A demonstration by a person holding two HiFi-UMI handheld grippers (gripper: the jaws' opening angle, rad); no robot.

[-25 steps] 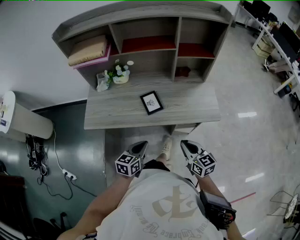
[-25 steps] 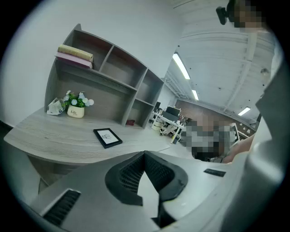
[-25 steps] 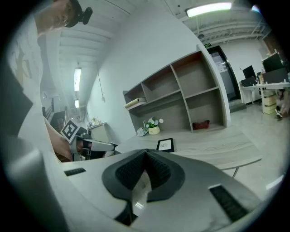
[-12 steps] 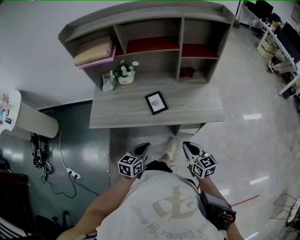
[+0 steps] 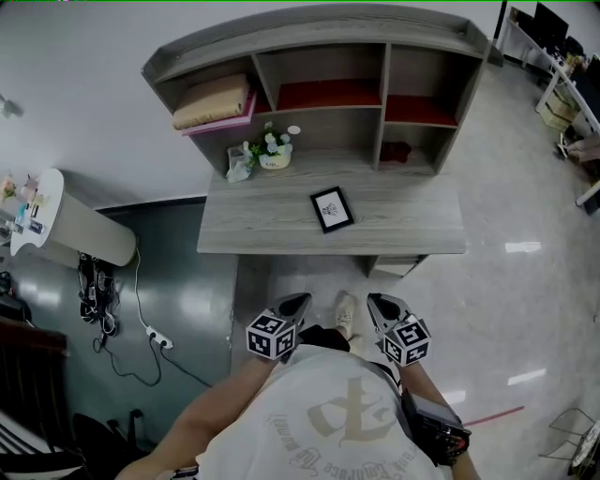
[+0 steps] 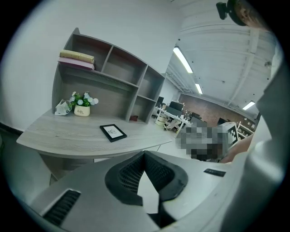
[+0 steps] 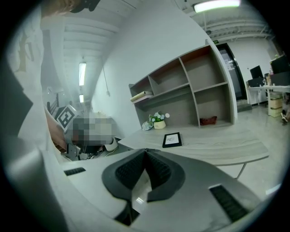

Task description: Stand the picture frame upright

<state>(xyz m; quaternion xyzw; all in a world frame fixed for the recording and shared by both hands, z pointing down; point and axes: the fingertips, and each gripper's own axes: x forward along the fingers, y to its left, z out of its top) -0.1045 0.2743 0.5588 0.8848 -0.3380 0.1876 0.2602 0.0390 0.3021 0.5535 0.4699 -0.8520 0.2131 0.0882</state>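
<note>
Nearest, the left gripper [image 5: 302,300] and right gripper [image 5: 373,301], grey plastic shells with ribbed black pads, each have their jaws closed tip to tip on nothing; both are held low before the person, well short of the desk [image 5: 403,225]. The desk is grey wood-grain laminate with a rounded front edge. The picture frame [image 5: 332,209] is a black rectangle round a white mat with a small dark print. It lies flat, face up, near the middle of the desk, its long axis running from the front edge toward the shelves, slightly skewed. At the rear left stands a cream pot of white flowers [image 5: 274,150], with a crumpled white bag [image 5: 239,167] beside it. The matching shelf unit [image 5: 375,28] holds folded tan cloth [image 5: 214,101] on a pink layer in its upper left compartment. A small dark red object [image 5: 395,151] sits in its lower right.
</note>
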